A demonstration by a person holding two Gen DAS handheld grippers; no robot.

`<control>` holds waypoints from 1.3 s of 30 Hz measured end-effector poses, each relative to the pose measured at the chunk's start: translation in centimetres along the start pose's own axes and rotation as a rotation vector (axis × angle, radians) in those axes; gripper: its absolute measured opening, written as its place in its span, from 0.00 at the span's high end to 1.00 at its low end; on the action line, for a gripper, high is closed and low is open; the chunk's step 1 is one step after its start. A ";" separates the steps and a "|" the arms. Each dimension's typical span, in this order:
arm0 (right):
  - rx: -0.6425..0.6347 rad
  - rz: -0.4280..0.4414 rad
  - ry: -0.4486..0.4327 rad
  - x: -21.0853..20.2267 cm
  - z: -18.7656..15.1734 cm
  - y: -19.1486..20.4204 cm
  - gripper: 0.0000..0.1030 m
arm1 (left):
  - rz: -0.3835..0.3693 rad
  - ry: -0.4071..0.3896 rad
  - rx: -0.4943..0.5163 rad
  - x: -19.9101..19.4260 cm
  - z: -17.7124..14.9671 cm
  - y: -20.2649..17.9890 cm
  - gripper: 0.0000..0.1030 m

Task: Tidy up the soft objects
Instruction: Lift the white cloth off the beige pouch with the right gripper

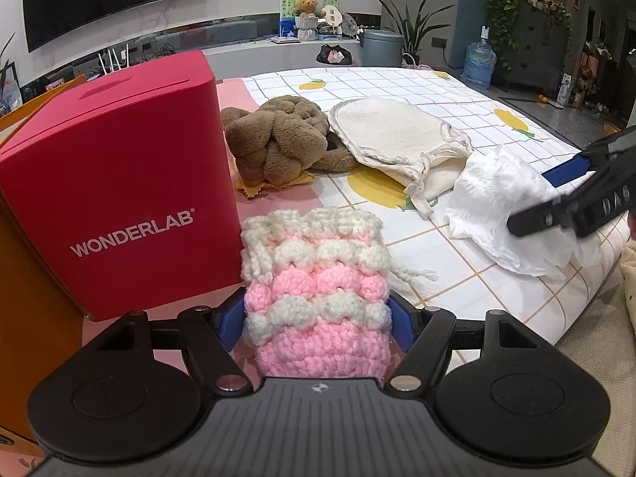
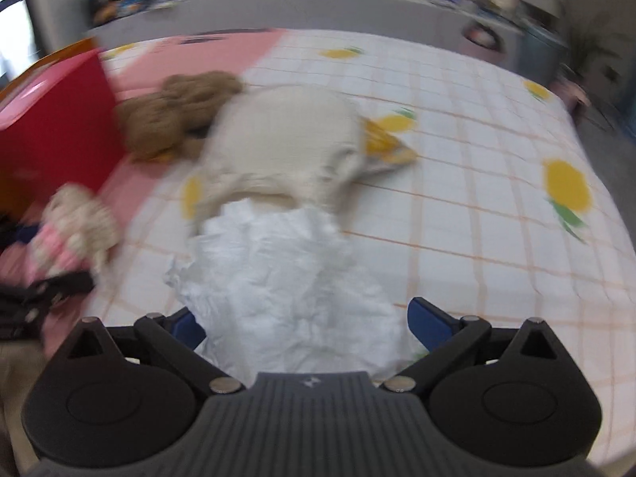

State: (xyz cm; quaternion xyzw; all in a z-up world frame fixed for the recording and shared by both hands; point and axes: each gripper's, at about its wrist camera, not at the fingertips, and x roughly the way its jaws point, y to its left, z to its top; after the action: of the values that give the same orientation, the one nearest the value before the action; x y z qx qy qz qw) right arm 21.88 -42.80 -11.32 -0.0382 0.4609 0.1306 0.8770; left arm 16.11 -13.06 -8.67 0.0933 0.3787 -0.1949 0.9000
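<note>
Left wrist view first: your left hand-held gripper [image 1: 318, 326] is clamped on the pink-and-cream crocheted pouch [image 1: 318, 282], blue pads pressed into both of its sides, the cream top standing up in front of the camera. Just to its left stands the red box [image 1: 119, 183], upright, lettered WONDERLAB, with the pouch close against its near corner. Beyond, on the bed [image 1: 457, 91] with its checked, lemon-printed sheet, the brown knotted plush [image 1: 278, 139] lies beside the box, sitting on a scrap of yellow cloth [image 1: 274, 189]. The cream mitt [image 1: 393, 139] lies flat next to the plush, touching it. Further right, the white crumpled cloth [image 1: 505, 198] rests on the sheet, its edge just beside the mitt's cuff. Your right hand-held gripper [image 1: 556, 194] comes in from the right edge, over that white cloth.

Now the right wrist view, blurred all over: your right hand-held gripper [image 2: 302, 330] stands spread wide, released, with the white crumpled cloth [image 2: 286, 278] lying between its blue pads; the right pad stands clear of the fabric, and whether the left one touches it you cannot tell. Behind the cloth sits the cream mitt [image 2: 278, 139], then the brown plush [image 2: 179, 115], the red box [image 2: 59, 127] at far left. The pouch [image 2: 71, 226] shows at the left edge in your left hand-held gripper [image 2: 51, 274].
</note>
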 end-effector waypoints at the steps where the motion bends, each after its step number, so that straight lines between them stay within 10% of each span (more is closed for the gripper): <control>1: -0.034 0.001 -0.001 0.1 -0.1 0.6 0.03 | 0.001 -0.002 0.000 0.0 0.0 0.0 0.20; 11: -0.031 -0.008 0.019 1.5 -0.6 2.3 0.12 | 0.007 -0.002 -0.003 -0.1 -0.1 -0.1 0.19; 17: 0.028 -0.075 0.007 0.7 -0.2 2.2 0.62 | 0.006 0.007 0.001 -0.2 0.1 0.0 0.20; 21: 0.009 -0.080 0.004 0.5 -0.3 2.5 0.79 | 0.010 0.002 0.004 -0.4 0.0 -0.1 0.22; 39: 0.161 -0.077 -0.145 -6.3 0.6 2.7 0.85 | 0.019 -0.014 -0.044 -2.1 0.1 0.2 0.28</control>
State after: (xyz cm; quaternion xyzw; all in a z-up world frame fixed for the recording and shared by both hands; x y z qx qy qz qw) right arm 18.25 -41.29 -5.62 0.0241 0.4035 0.0620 0.9125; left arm 14.92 -12.34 -7.09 0.0757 0.3755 -0.1787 0.9063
